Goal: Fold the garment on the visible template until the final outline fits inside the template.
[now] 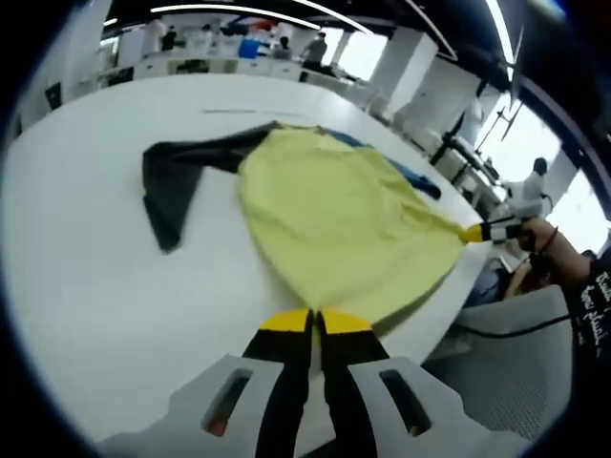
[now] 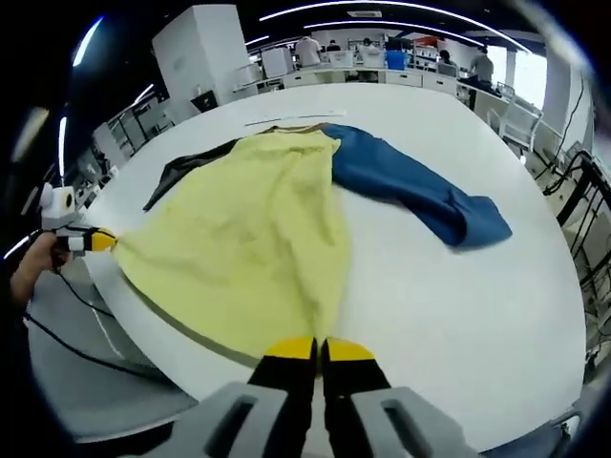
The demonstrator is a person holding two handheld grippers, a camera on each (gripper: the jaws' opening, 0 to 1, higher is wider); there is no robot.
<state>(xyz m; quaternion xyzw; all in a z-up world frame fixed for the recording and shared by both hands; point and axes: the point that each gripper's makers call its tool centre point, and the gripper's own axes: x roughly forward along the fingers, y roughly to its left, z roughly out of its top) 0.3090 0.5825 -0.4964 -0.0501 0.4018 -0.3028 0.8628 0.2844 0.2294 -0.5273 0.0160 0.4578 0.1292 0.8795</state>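
A: Where is the garment (image 1: 334, 219) now?

B: It lies flat on the white table (image 1: 95, 286), yellow body toward the near edge, one dark sleeve (image 1: 177, 181) on one side and one blue sleeve (image 2: 420, 191) on the other. No template outline is visible.

A: And the claws?

B: The left gripper (image 1: 313, 322) has its jaws closed on the hem at one corner. The right gripper (image 2: 320, 350) is closed on the hem at the other corner.

A: What does the fold probably need?

B: Both corners should rise together and travel level toward the collar, so the hem stays straight. The person should keep the cloth taut between the claws, and lay it down without dragging the sleeves off the table.
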